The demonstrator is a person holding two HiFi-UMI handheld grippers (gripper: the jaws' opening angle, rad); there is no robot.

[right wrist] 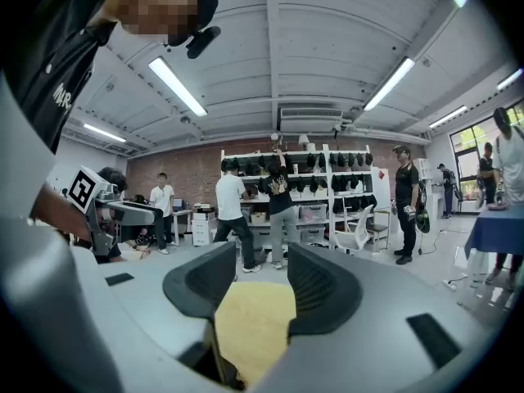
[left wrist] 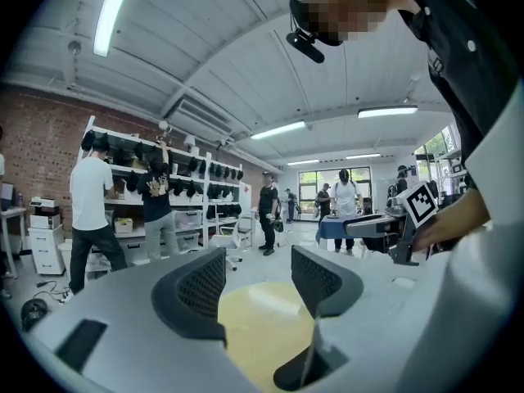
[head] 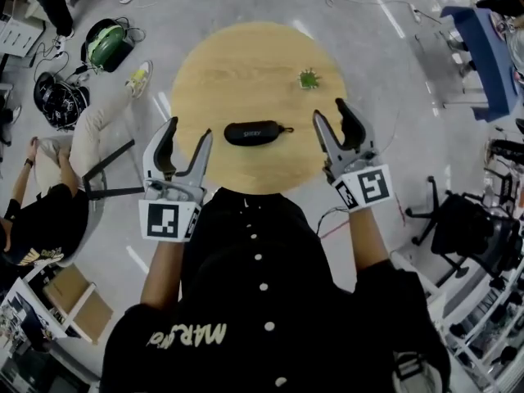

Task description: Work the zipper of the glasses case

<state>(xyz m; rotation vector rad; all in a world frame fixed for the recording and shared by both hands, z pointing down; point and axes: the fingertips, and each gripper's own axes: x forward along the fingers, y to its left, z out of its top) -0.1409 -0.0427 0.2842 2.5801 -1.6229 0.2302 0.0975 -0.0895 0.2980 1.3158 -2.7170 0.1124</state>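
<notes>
A black glasses case lies closed on the round wooden table, near its front edge, a short pull loop at its right end. My left gripper hovers open to the left of the case, nothing between its jaws. My right gripper hovers open to the right of the case, also holding nothing. Both grippers point up and outward: the left gripper view and the right gripper view show only a patch of tabletop between the jaws, with the room beyond. The case appears in neither gripper view.
A small green object lies on the table's far right part. A chair and a seated person are at left, bags on the floor behind. A blue table stands at right. People stand by shelves.
</notes>
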